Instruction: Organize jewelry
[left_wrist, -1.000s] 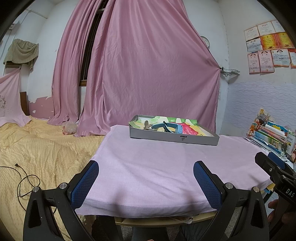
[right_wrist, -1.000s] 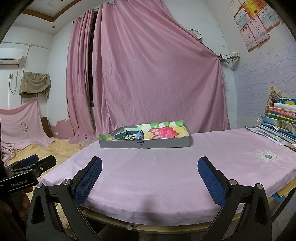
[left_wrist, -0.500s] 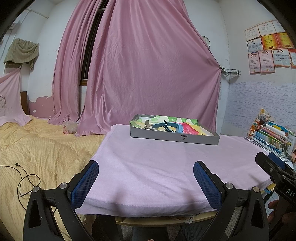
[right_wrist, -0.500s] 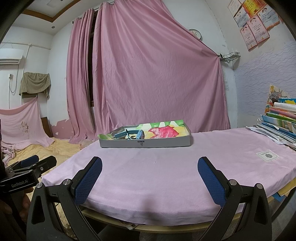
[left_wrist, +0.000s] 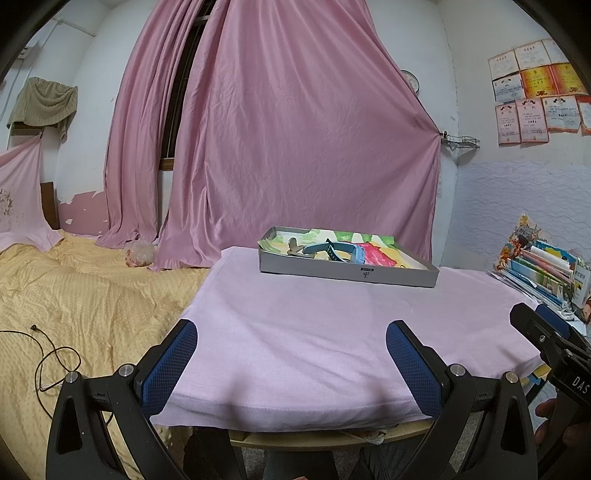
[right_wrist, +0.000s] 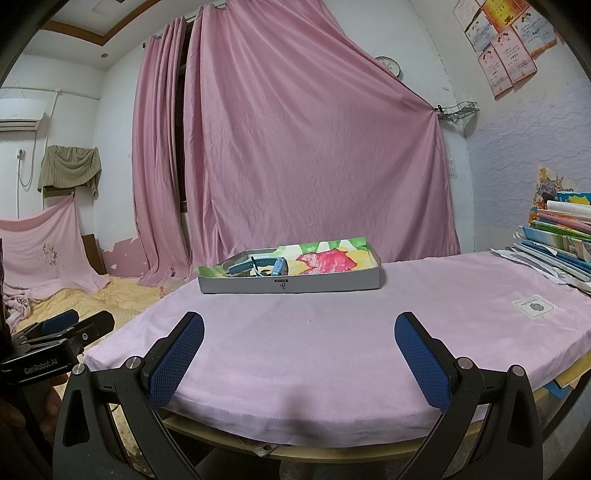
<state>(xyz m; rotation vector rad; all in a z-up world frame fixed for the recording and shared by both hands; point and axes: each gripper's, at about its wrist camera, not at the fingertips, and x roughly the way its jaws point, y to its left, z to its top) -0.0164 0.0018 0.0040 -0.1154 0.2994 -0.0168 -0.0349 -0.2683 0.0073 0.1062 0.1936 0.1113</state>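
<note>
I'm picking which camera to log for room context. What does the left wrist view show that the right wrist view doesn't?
Only the left wrist view shows the black cable lying on the yellow bedspread. Only the right wrist view shows the air conditioner and the white label on the pink cloth. Both show the gray tray with the blue watch in it, the pink curtain, and open, empty jaws at the table's near edge.
</note>
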